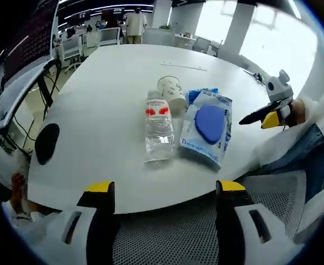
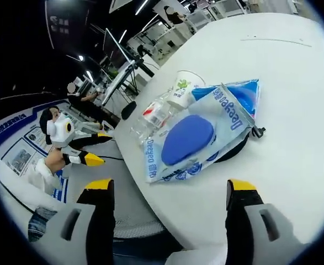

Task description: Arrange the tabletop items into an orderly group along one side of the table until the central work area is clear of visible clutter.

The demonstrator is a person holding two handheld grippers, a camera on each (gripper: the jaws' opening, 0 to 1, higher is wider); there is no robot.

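Observation:
On the white table (image 1: 112,99) lie a clear water bottle (image 1: 158,128) with a red label, a white paper cup (image 1: 173,93) on its side behind it, and a blue and white wipes pack (image 1: 207,128) with a blue lid to the right. My left gripper (image 1: 164,190) is open, short of the table's near edge, nothing between its jaws. My right gripper (image 2: 167,187) is open just before the wipes pack (image 2: 197,135); the bottle (image 2: 150,118) and cup (image 2: 185,88) lie beyond. The right gripper (image 1: 269,113) also enters the left gripper view at the right; the left gripper (image 2: 76,144) appears at the left of the right gripper view.
A black round pad (image 1: 47,142) lies near the table's left edge. A mesh chair seat (image 1: 173,232) sits below the left jaws. A dark object (image 2: 233,149) peeks from under the wipes pack. Desks, chairs and people stand in the office behind.

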